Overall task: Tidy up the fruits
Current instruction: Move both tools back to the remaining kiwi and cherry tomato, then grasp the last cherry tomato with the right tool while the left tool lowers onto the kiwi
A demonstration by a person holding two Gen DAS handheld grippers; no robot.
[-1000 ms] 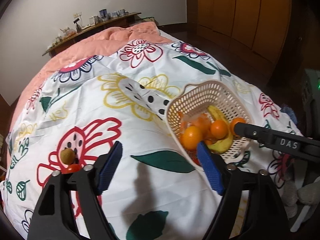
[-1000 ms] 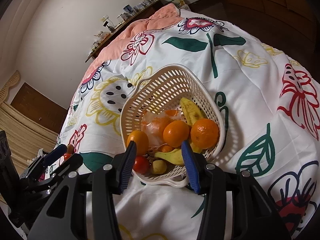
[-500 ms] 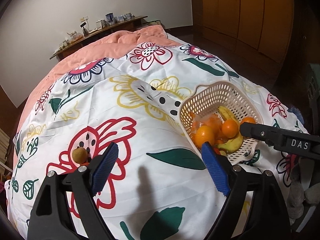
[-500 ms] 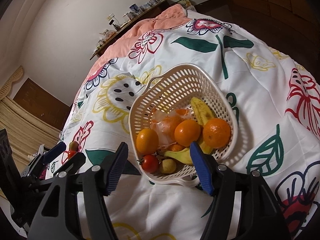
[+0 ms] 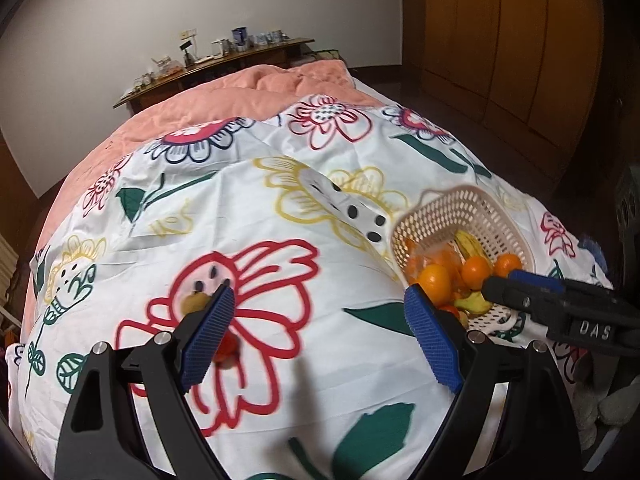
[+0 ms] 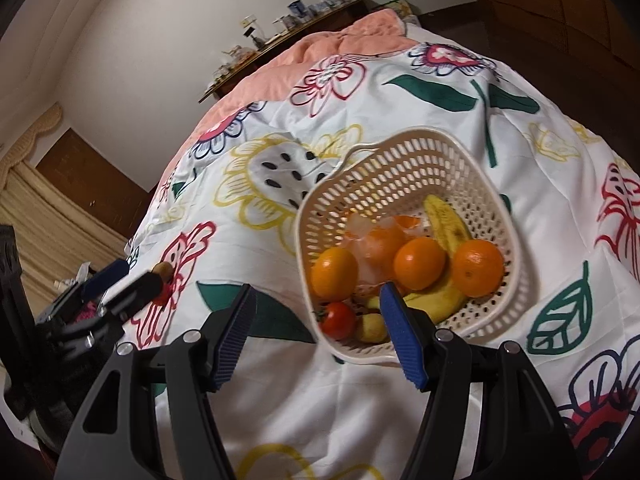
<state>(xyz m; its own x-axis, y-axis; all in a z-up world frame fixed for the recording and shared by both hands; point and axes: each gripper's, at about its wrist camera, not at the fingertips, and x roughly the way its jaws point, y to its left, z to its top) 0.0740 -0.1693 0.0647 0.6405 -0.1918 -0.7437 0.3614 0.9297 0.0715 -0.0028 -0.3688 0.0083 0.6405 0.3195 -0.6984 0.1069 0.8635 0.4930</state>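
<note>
**Two strays left on the bedspread**

The kiwi (image 5: 194, 303) and a small red fruit (image 5: 228, 354) sit right behind the left claw's (image 5: 316, 336) left pad, outside the basket (image 6: 404, 160), which lies off to its right. Both claws are released and empty; the right claw (image 6: 316, 336) hovers at the basket's near rim. I'd swing left, centre on one fruit, then squeeze gently.

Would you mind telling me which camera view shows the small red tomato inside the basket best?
The right wrist view: the tomato lies unobstructed at the basket front. In the left wrist view, only a red sliver shows behind a finger.
</note>
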